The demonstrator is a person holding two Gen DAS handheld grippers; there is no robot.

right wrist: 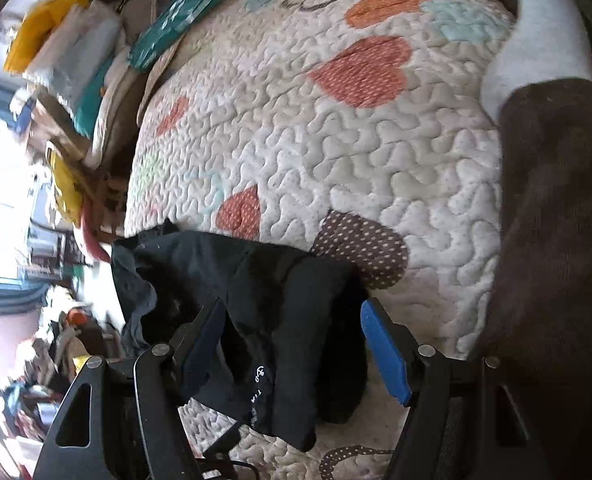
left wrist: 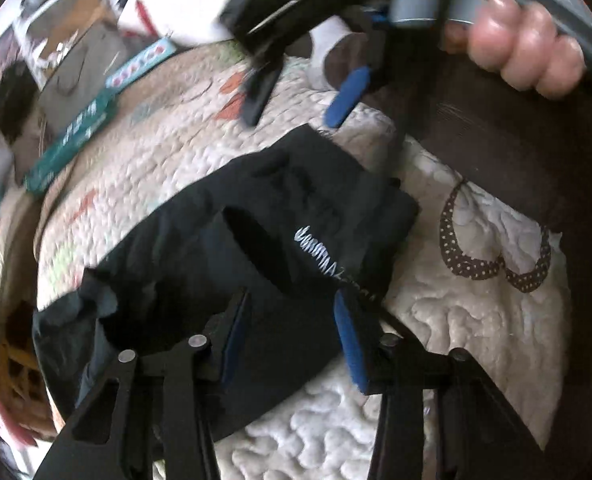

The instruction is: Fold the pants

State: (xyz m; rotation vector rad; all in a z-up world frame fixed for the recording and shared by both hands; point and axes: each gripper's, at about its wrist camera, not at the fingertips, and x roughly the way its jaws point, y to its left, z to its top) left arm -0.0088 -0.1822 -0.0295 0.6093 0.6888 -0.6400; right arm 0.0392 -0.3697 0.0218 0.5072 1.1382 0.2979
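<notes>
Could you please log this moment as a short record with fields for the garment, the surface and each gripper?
garment: black pants, bunched into a compact fold, white lettering showing
surface: quilted bedspread with heart patches
left gripper: open, fingers straddling the pants
right gripper: open, over the pants; also visible in the left view
nearby: brown blanket beside the quilt
</notes>
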